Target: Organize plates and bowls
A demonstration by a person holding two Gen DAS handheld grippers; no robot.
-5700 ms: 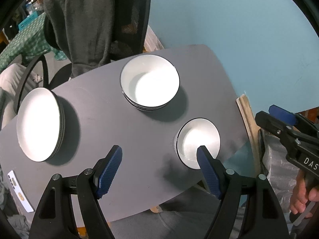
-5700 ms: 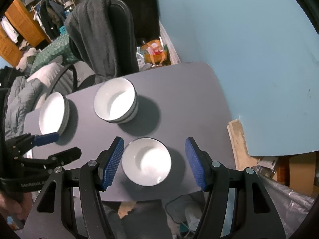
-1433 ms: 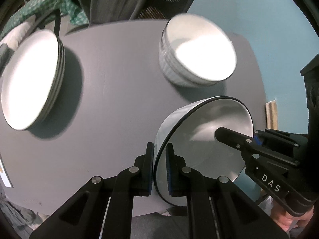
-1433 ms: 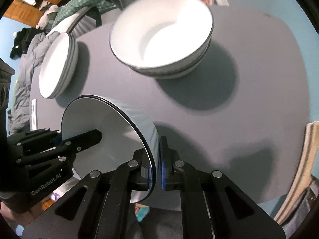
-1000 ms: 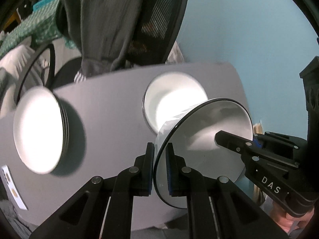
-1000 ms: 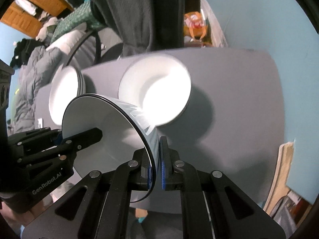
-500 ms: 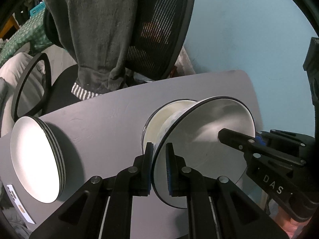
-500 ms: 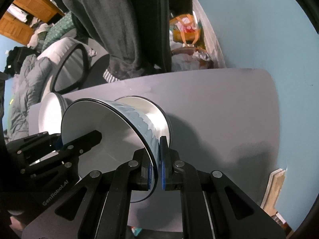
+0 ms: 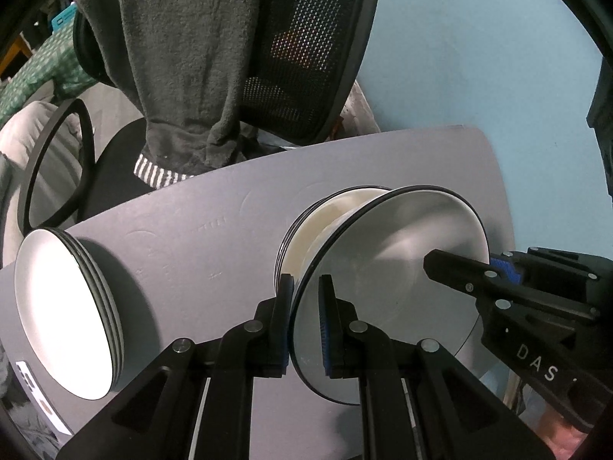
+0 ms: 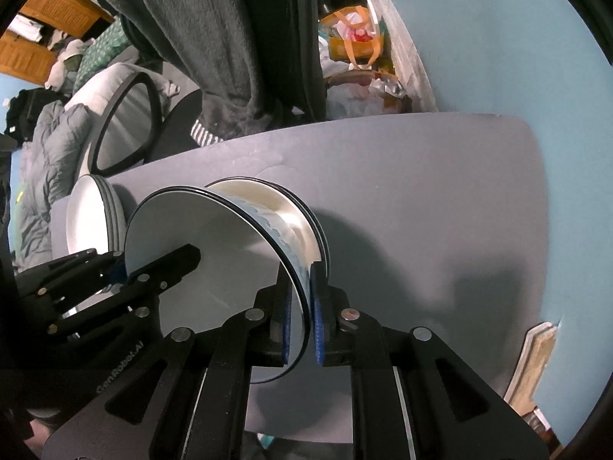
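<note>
1. Bowl [image 9: 387, 280] with a white inside and a dark rim was held between both tools, its mouth tilted toward the cameras and its base pushed into the top of the stack of bowls [image 9: 329, 211] on the grey table [image 9: 199, 230].
2. The left hand-held gripper [image 9: 305, 322] was clamped on the near left part of the bowl's rim, one blue pad outside the wall and one inside.
3. The right hand-held gripper [image 10: 300, 316] was clamped on the opposite side of the rim in the same way; in its view the bowl [image 10: 214, 245] showed a pale blue wave pattern on its outer wall.
4. Each tool appeared in the other's view: the right one [image 9: 509, 272] came in from the right side of the left wrist view, and the left one [image 10: 118, 264] came in from the left side of the right wrist view.
5. The stack of bowls [image 10: 299, 211] stood near the middle of the table [image 10: 421, 191], right of a stack of plates [image 9: 65, 314] that sat near the left edge.
6. In the right wrist view the stack of plates [image 10: 92, 214] showed just left of the held bowl, partly hidden by it.
7. Beyond the far edge of the table stood an office chair [image 9: 306, 57] with a dark grey garment [image 9: 184, 57] draped over its mesh back.
8. A light blue wall [image 9: 479, 57] rose on the right.
</note>
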